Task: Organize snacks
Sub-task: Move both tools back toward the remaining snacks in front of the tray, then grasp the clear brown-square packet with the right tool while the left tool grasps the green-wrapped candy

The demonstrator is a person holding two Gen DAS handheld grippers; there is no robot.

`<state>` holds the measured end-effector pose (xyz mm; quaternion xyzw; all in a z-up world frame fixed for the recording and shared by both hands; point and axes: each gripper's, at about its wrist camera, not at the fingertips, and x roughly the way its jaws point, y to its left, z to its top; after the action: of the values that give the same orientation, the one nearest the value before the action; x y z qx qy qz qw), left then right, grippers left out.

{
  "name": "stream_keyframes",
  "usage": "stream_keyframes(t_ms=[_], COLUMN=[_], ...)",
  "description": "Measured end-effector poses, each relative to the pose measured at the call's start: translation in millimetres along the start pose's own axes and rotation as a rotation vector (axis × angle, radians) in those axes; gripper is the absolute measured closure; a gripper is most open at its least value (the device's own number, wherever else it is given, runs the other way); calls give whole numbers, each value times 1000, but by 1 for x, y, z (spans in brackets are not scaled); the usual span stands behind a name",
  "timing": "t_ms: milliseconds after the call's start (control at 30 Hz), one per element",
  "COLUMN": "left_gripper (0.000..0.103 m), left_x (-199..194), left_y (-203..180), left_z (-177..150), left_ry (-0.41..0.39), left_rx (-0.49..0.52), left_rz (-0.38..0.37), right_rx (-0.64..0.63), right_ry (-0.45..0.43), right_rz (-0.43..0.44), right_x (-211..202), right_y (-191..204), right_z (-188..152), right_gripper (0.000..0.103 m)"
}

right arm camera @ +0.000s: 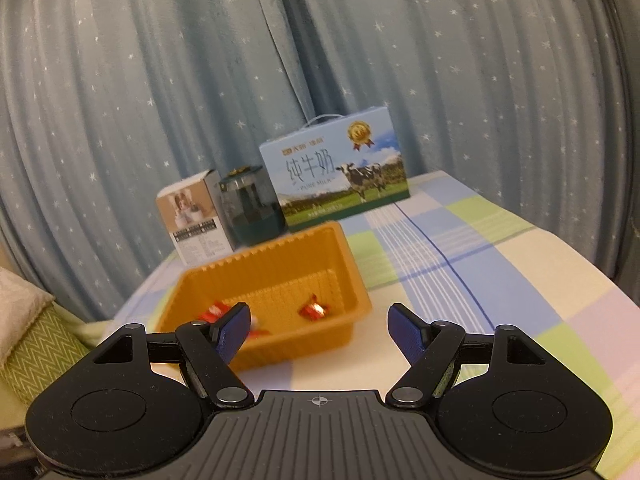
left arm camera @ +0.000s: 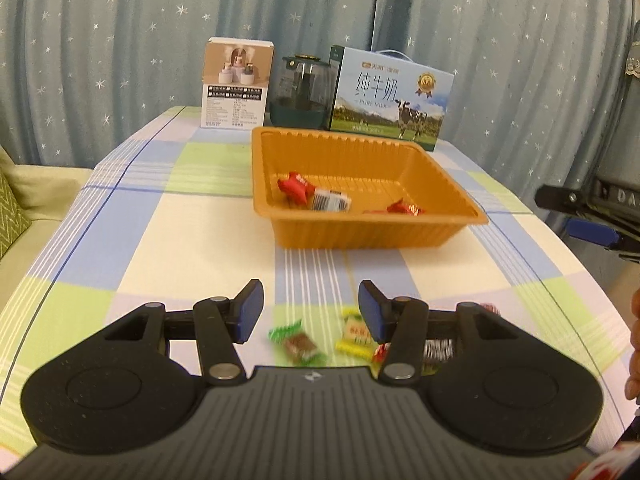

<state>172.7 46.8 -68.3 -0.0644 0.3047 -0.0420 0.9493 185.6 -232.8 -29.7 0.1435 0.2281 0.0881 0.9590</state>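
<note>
In the left wrist view, the left gripper (left arm camera: 311, 311) hangs low over the checked tablecloth (left arm camera: 120, 216) with its blue-padded fingers (left arm camera: 251, 309) spread wide and nothing between them. Going from left to right across the gap: a green-wrapped candy (left arm camera: 298, 343) lies on the cloth just inside the left finger, closer to the gripper body than to the fingertips. Next, a yellow-wrapped candy (left arm camera: 355, 332) sits touching or just beside the inner face of the right finger. Partly hidden under that right finger's linkage are a red-wrapped candy (left arm camera: 382, 353) and a dark striped wrapper (left arm camera: 438, 349); their exact shapes cannot be made out.

Farther ahead, well apart from the fingertips, stands the orange tray (left arm camera: 440, 184). Inside it, left to right, lie a red packet (left arm camera: 294, 186), a pale packet with a barcode (left arm camera: 330, 200) touching it, and a small red candy (left arm camera: 404, 208) near the front right corner. Behind the tray, left to right, stand a white product box (left arm camera: 236, 84), a dark glass jar (left arm camera: 302, 92) and a milk carton (left arm camera: 390, 96).

At the far right edge the right gripper (left arm camera: 580, 216) shows only in part.

In the right wrist view, the right gripper (right arm camera: 320, 328) is likewise wide open and empty, raised above the table. The tray (right arm camera: 320, 248) lies ahead and left, its front edge behind the left finger (right arm camera: 234, 330).
</note>
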Motion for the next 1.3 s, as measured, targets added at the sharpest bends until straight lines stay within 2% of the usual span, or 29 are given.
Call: stream_keyframes(t_ms=[333, 600, 633, 667, 733, 867, 1200, 1300], left_gripper=[54, 54, 54, 54, 54, 54, 54, 54], left_x=[-11, -6, -5, -5, -3, -2, 5, 6], left_y=[1, -6, -7, -6, -5, -3, -4, -5], left_z=[-31, -39, -39, -39, -40, -40, -40, -40], left_ry=[55, 76, 76, 78, 83, 88, 95, 96], left_rx=[0, 30, 32, 30, 27, 22, 17, 15], left_rz=[-2, -3, -1, -1, 1, 4, 5, 8], right_rx=[-54, -95, -96, -106, -127, -149, -211, -228], right_ry=[102, 191, 199, 210, 223, 222, 247, 247], right_rz=[-53, -61, -55, -57, -73, -105, -123, -118], right_x=[-26, -11, -8, -3, 3, 11, 22, 23], right_y=[-22, -20, -19, -18, -15, -16, -12, -8], right_z=[-56, -78, -80, -80, -83, -85, -92, -93], right_gripper=[28, 28, 34, 44, 51, 57, 70, 79])
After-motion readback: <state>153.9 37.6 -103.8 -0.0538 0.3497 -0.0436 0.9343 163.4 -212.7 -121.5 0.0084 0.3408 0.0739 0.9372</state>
